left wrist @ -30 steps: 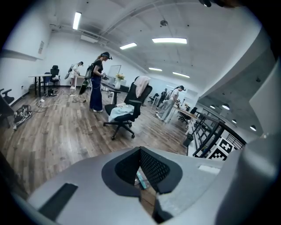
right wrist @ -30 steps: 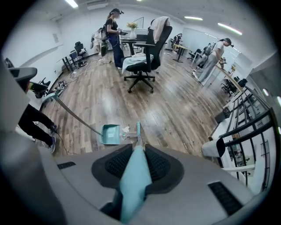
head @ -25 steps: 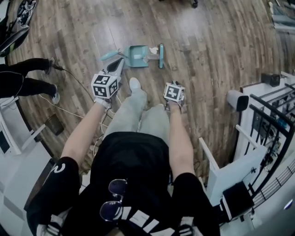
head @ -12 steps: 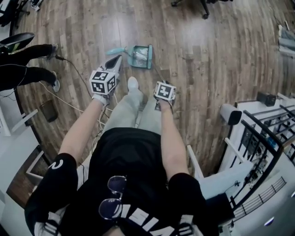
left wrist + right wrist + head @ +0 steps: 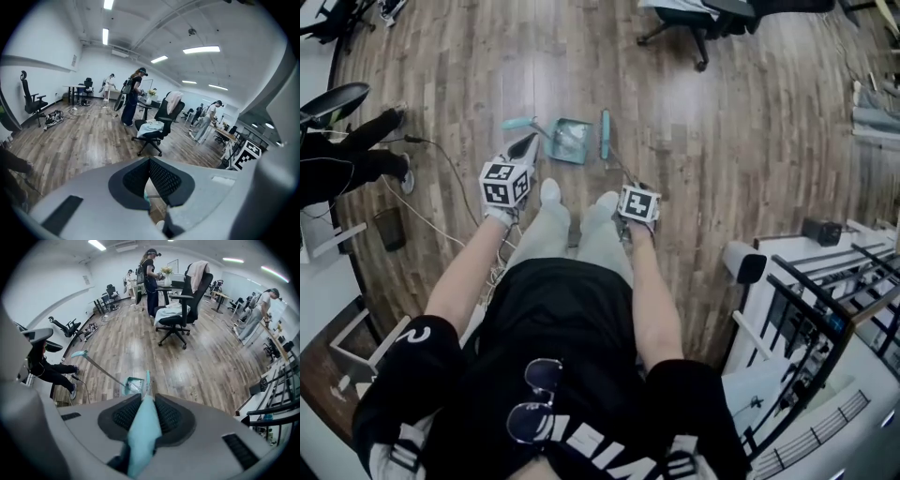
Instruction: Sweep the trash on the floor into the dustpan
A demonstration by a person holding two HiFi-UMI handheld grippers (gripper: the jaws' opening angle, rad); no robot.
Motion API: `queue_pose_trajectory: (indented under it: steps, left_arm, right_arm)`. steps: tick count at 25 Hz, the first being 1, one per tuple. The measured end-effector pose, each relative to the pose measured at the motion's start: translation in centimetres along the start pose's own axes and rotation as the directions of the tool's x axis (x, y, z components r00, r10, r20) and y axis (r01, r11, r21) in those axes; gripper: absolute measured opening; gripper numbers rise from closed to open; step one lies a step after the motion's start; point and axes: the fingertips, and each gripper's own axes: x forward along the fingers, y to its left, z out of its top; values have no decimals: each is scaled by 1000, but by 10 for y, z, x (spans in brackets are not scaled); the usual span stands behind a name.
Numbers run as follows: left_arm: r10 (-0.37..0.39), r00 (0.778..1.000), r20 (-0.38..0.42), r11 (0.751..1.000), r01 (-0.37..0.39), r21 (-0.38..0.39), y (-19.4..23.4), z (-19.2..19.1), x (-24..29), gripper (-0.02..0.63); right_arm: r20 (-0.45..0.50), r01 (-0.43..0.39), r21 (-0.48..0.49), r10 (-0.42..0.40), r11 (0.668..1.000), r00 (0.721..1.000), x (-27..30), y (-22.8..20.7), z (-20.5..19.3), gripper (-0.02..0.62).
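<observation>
The right gripper [image 5: 146,400] has its jaws clamped on a pale teal plastic broom handle [image 5: 139,437]. The handle fills the gap between the black ribbed pads. It runs out past their tips and down to the narrow teal broom head [image 5: 148,379], which rests on the brown wooden plank floor [image 5: 201,366]. Just left of that head, touching it or very nearly so, sits the teal plastic dustpan [image 5: 132,386]. Something pale lies in the dustpan, too small to make out. From the dustpan a thin dark rod [image 5: 103,369] slants up and away to the left of the jaws, ending in a teal grip [image 5: 85,353].

The left gripper [image 5: 150,160] has its jaws together at the tips, with nothing held between them. A sliver of floor shows through the slot behind the tips. In the head view these jaws point toward the teal grip and are near it.

Farther ahead of both pairs of jaws stands a black office chair draped with pale cloth [image 5: 180,310]. Beyond it is a standing person in dark clothes [image 5: 151,275]. Well off to the left of the right jaws are another person's black-trousered legs [image 5: 54,371].
</observation>
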Motion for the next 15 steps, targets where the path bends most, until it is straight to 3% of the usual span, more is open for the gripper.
queue_pose_trajectory:
  steps: [4,7,15]
  left_arm:
    - [5,999,32,1000,-5,6,-30,15,2,-2]
    - [-2,998,69,1000,0,17,-50,34,6,-2]
    - [-28,989,144,999,22,42,-94,69,2,-2]
  right_arm:
    - [57,0,-24,2,1000,998,-35,-30,18,84]
    - [181,60,-85,-44,995,982,-64,-55,56,84]
    - [334,51,-96,-16,994,942,-121,-64,101,84]
